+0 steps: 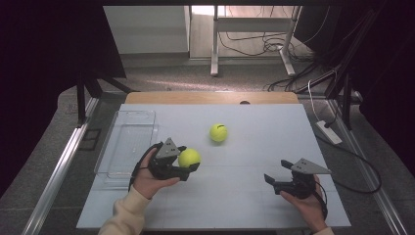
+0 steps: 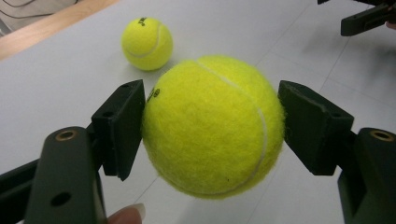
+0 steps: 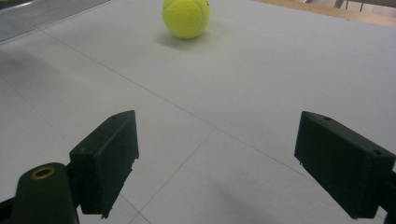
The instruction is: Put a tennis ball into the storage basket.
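Gripping a ball (image 1: 189, 157), the left gripper (image 1: 188, 164) sits near the front-left of the table (image 1: 254, 147), its jaws clamped on the ball's two sides. In the left gripper view the held ball (image 2: 212, 126) sits between both black pads, pressed left and right, seam curving down its right half, and appears lifted a bit off the surface with a shadow underneath; a fingertip (image 2: 127, 215) shows at the bottom edge. The left hand (image 1: 149, 178) wraps the gripper body from below, cream sleeve (image 1: 122, 215) coming in from the bottom. Right gripper (image 1: 275, 172) is at the front-right, well apart from the held ball, jaws spread wide with nothing between them; the right gripper view shows both pads apart over bare table, right gripper (image 3: 215, 158). Right hand (image 1: 306, 200) holds it from underneath, cable trailing off the right side. Farther back, a second ball (image 1: 218, 132) rests on the table, near the middle, apart from the held one and touched by nothing; same second ball (image 2: 146, 43) shows past the held ball in the left gripper view and (image 3: 186, 17) ahead of the open jaws in the right gripper view. A clear tray (image 1: 128, 117) lies along the table's left edge, just left of the left gripper. Beyond the table: floor, desk legs (image 1: 214, 44), loose cables (image 1: 254, 41).
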A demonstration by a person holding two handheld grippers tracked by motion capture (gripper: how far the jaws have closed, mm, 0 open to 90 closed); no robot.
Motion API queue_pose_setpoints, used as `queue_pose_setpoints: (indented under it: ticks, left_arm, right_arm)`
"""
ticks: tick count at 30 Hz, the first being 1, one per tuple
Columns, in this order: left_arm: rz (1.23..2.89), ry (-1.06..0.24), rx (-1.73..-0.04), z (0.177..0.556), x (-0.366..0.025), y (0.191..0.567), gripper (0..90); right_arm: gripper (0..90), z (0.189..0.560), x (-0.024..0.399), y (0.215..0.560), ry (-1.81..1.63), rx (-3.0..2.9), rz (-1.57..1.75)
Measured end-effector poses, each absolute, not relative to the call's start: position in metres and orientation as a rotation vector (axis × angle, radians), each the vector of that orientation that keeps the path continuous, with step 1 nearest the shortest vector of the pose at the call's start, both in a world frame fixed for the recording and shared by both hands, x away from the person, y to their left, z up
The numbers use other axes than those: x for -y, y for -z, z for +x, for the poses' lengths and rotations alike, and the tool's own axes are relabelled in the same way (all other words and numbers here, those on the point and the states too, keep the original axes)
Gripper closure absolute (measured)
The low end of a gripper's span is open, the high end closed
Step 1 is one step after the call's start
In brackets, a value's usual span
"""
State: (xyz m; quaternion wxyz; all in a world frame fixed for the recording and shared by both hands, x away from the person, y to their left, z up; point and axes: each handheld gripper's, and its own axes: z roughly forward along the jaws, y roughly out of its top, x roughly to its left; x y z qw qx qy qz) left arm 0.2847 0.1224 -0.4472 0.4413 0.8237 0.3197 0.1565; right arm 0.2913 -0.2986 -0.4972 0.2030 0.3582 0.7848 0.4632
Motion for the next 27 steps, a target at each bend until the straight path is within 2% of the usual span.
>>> queue_pose_setpoints:
  ticks: [27]
  left_arm:
    - [1.920,-0.439,-0.792,0.281,-0.137,0.431,27.3]
  right_arm:
    - [13.4,0.291,0.298,0.496,-1.299,-2.180,1.005]
